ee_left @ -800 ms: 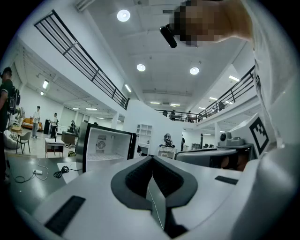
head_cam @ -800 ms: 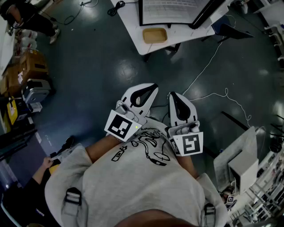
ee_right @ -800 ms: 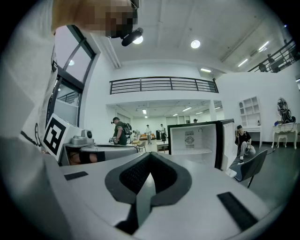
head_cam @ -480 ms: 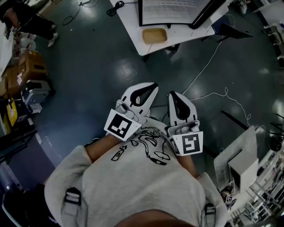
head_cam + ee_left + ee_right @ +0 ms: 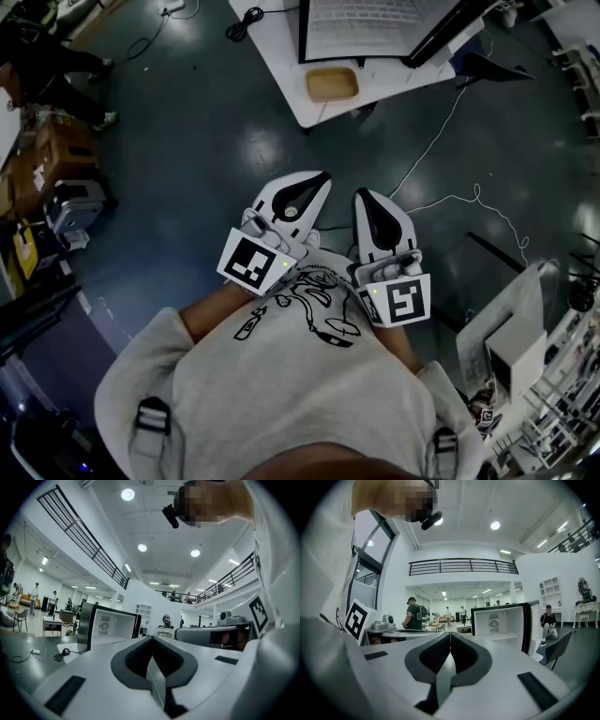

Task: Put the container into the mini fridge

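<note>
Both tools are clenched with nothing in them. The left tool [image 5: 152, 637] and right tool [image 5: 450, 632] sit side by side right up against the person's grey shirt [image 5: 281, 384], noses aimed out toward the table [image 5: 281, 42]. The container [image 5: 332, 83] is a shallow tan tray with rounded corners. It lies flat near the table's front edge, open side up. Its long axis runs left-right in the head view, along the front of the mini fridge [image 5: 375, 23] just behind it, which stands open. The container is well apart from both tools.

large open lab hall: mezzanine railing [image 5: 459, 566], white worktable [image 5: 277, 54], floor cable [image 5: 434, 141], cardboard boxes [image 5: 58, 141].
</note>
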`<action>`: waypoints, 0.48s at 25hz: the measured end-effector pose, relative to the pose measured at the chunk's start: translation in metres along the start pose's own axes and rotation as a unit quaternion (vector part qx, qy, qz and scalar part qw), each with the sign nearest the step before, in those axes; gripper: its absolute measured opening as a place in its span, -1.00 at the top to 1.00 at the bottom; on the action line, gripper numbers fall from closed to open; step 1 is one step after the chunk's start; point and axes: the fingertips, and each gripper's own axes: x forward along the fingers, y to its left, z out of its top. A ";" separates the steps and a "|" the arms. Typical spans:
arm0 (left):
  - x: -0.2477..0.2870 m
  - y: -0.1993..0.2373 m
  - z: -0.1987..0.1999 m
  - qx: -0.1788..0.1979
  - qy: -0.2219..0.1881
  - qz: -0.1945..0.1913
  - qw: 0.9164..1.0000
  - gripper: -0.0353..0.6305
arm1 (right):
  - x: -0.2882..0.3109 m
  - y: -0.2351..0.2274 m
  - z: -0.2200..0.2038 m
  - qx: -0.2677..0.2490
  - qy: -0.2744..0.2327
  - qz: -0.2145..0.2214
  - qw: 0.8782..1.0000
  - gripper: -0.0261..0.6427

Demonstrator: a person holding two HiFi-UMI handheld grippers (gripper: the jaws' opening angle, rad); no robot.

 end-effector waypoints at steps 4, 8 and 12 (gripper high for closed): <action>-0.007 0.025 0.003 -0.005 -0.002 -0.003 1.000 0.85 | 0.025 0.011 0.004 -0.002 -0.001 -0.005 1.000 0.84; -0.018 0.048 0.006 -0.009 -0.004 -0.005 1.000 0.85 | 0.047 0.025 0.005 -0.001 -0.004 -0.012 1.000 0.84; -0.029 0.068 0.005 -0.014 -0.005 -0.005 1.000 0.85 | 0.063 0.039 0.002 0.001 -0.002 -0.015 1.000 0.84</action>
